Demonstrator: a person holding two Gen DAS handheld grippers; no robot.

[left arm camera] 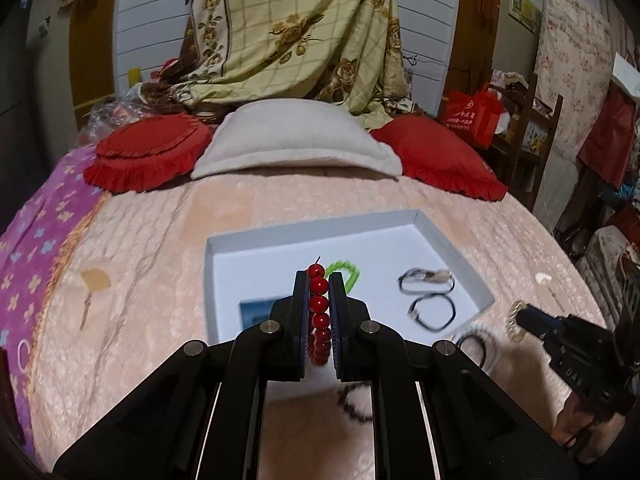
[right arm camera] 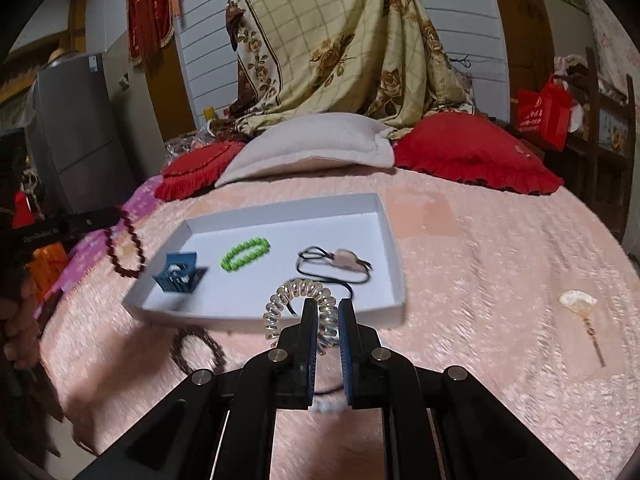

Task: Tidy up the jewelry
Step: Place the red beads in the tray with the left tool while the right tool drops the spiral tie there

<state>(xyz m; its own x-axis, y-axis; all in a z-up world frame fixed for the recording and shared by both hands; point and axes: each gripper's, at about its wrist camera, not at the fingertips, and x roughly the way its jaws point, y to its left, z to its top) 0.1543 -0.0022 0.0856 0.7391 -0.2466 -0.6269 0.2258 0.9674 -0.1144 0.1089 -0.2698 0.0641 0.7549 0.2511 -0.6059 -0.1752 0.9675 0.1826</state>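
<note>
Red beads (left arm camera: pixel 320 308) are clamped between the fingers of the left gripper (left arm camera: pixel 320 280), above the white tray (left arm camera: pixel 440 236) on the bed (left arm camera: pixel 140 240). A clear coil band (right arm camera: pixel 304 300) is pinched by the right gripper (right arm camera: pixel 328 308), just before the tray's near rim.

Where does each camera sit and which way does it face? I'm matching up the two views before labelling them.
Left wrist: rides the left gripper, looking down its fingers at the white tray; jaws shut on a red bead bracelet; right gripper at right.
Right wrist: rides the right gripper, facing the same tray; jaws shut on a clear spiral band; a hand at left.
Shared: tray, green bracelet, pillows.
</note>
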